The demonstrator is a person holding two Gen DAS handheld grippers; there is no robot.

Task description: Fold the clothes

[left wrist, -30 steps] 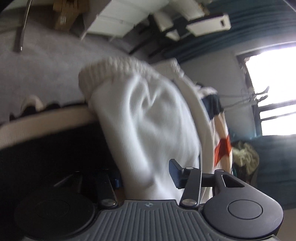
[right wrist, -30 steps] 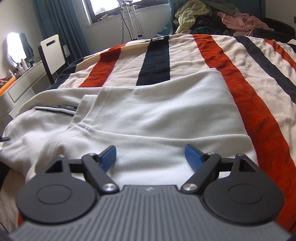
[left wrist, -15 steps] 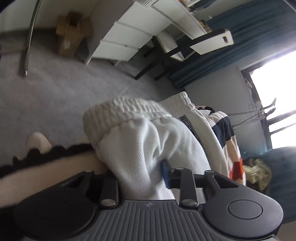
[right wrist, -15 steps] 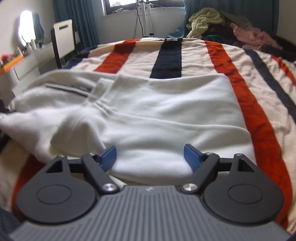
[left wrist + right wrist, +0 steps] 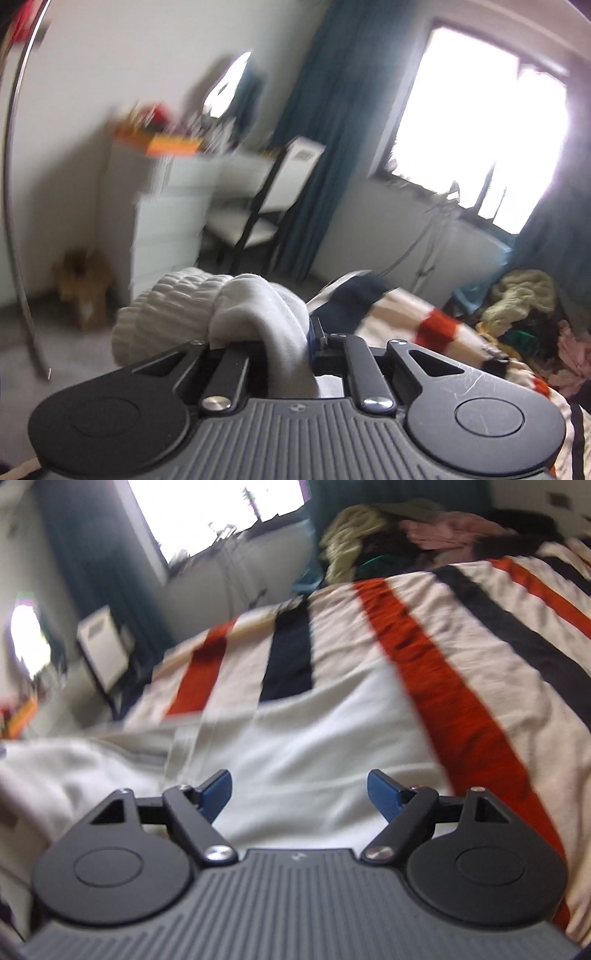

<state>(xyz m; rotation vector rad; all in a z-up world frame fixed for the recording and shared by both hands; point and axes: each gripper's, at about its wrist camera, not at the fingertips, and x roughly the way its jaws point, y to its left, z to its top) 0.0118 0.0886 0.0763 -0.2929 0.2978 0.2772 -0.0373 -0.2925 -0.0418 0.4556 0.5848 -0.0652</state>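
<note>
A white sweatshirt [image 5: 306,746] lies partly folded on the striped bedspread [image 5: 461,686]. My left gripper [image 5: 284,339] is shut on the sweatshirt's sleeve [image 5: 236,306], near its ribbed cuff [image 5: 166,299], and holds it lifted above the bed's left side. My right gripper [image 5: 299,794] is open and empty, low over the near part of the sweatshirt's folded body, with its blue fingertips [image 5: 218,788] spread wide.
A white dresser [image 5: 166,206] and a chair [image 5: 266,206] stand left of the bed. A pile of clothes [image 5: 406,531] lies at the bed's far end, under the window [image 5: 472,140]. A clothes rack [image 5: 436,236] stands by the window.
My left gripper closed on the sleeve and lifted it, swinging up from the floor toward the room. My right gripper stayed open and tilted over the sweatshirt.
</note>
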